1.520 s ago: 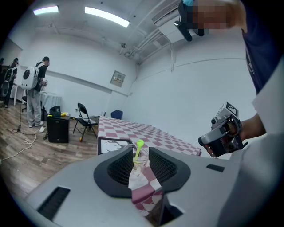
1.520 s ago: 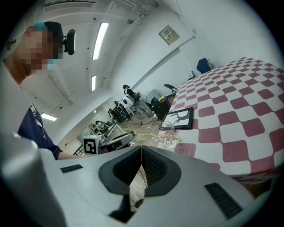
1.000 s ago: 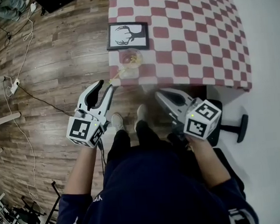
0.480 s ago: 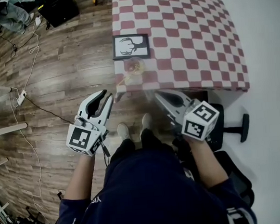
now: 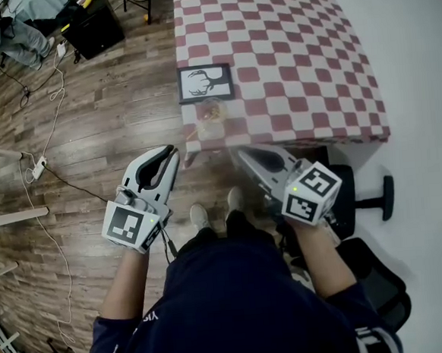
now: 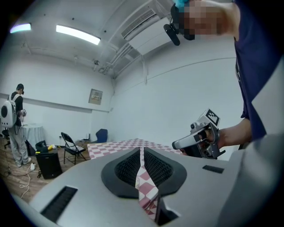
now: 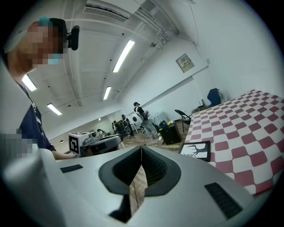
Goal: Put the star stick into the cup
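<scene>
A clear cup (image 5: 211, 119) stands near the front left edge of the checkered table (image 5: 294, 44). A yellowish star stick (image 5: 192, 132) leans in it, its thin end poking out over the edge. My left gripper (image 5: 171, 150) hangs over the wooden floor, below and left of the cup, apart from it. Its jaws are closing, tips almost touching, with nothing between them (image 6: 142, 150). My right gripper (image 5: 237, 151) is shut and empty, in front of the table's edge (image 7: 141, 148).
A framed deer picture (image 5: 205, 82) lies just behind the cup and also shows as a frame (image 7: 195, 150) in the right gripper view. An office chair base (image 5: 374, 190) stands at the right. Cables (image 5: 52, 166) trail on the floor; people and a black box (image 5: 91, 26) are at the far left.
The left jaws have gone from wide open to nearly closed. Both grippers have drawn back a little from the table's edge and the stick's end.
</scene>
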`<state>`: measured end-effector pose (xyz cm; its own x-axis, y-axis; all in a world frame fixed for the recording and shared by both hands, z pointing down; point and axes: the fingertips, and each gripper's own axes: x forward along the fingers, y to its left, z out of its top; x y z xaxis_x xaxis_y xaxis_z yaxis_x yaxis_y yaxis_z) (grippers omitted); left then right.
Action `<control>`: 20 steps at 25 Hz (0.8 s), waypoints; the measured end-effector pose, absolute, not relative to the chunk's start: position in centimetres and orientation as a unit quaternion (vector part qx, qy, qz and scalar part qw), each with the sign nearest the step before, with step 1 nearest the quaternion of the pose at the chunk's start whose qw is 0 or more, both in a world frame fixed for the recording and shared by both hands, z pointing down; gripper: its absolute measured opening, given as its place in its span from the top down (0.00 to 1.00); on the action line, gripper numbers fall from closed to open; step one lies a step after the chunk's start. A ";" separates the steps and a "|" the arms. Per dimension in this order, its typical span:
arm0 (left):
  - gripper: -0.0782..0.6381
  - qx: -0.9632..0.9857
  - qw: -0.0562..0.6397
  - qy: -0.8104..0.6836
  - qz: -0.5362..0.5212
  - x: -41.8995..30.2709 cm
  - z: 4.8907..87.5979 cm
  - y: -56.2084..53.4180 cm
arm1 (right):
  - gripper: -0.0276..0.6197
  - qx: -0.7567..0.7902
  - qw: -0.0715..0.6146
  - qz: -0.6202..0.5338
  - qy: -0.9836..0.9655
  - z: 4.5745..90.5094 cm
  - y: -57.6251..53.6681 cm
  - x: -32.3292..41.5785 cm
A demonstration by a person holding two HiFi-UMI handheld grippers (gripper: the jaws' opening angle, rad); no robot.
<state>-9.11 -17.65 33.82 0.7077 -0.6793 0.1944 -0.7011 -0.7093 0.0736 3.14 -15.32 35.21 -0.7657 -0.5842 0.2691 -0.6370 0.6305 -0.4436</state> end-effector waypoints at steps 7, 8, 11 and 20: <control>0.84 0.927 0.054 -0.361 0.084 -8.5 32.2 -17.2 | 0.93 0.339 0.042 0.253 -0.905 34.1 -15.0 3.0; 0.84 0.929 0.054 -0.356 0.081 -8.3 32.1 -17.1 | 0.93 0.339 0.042 0.252 -0.905 34.1 -14.9 3.0; 0.84 0.934 0.052 -0.347 0.076 -8.0 31.8 -16.9 | 0.93 0.339 0.043 0.250 -0.906 34.1 -14.7 3.0; 0.84 0.934 0.063 -0.340 0.083 -7.6 32.3 -17.2 | 0.93 0.335 0.047 0.245 -0.909 34.1 -14.9 3.1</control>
